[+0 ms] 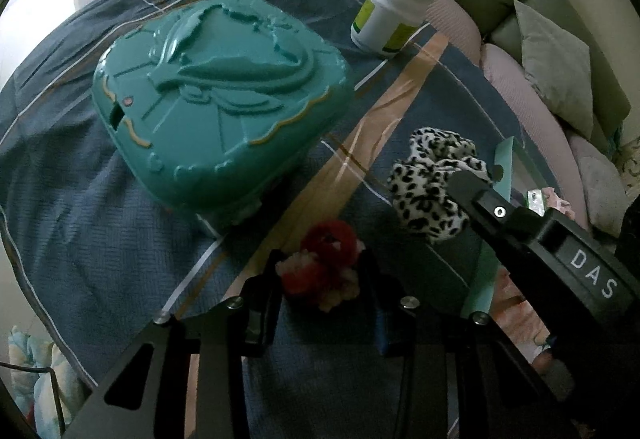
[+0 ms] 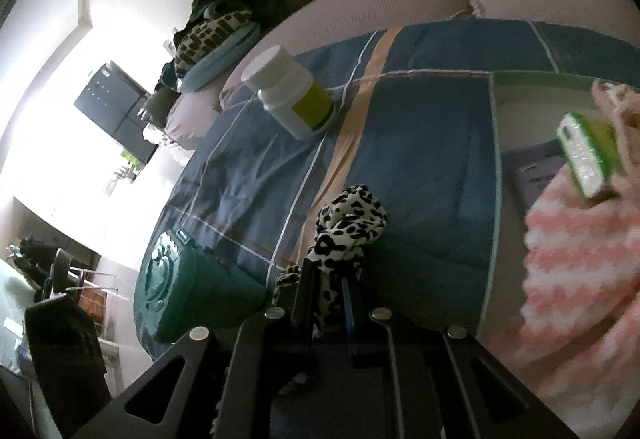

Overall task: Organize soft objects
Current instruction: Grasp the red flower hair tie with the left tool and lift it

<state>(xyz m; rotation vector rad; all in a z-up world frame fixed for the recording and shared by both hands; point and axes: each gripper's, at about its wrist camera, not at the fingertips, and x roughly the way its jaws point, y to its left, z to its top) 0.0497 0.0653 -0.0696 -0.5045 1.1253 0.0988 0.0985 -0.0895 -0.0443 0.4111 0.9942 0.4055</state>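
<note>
While the right gripper (image 2: 326,289) pinches the spotted scrunchie (image 2: 348,223), the left gripper (image 1: 322,279) squeezes the red pompom (image 1: 328,263); neither is put away yet.

A teal case (image 1: 216,103) and a white bottle (image 1: 390,15) are taking up the far part of the blue quilt (image 1: 80,199), leaving a bare striped lane running between them. Open quilt is lying left of the case, while a clear bin (image 2: 494,199) is walling off the right.

A teal plastic case (image 1: 216,99) and white pill bottle (image 1: 390,13) lie on a blue quilt (image 1: 72,191).
</note>
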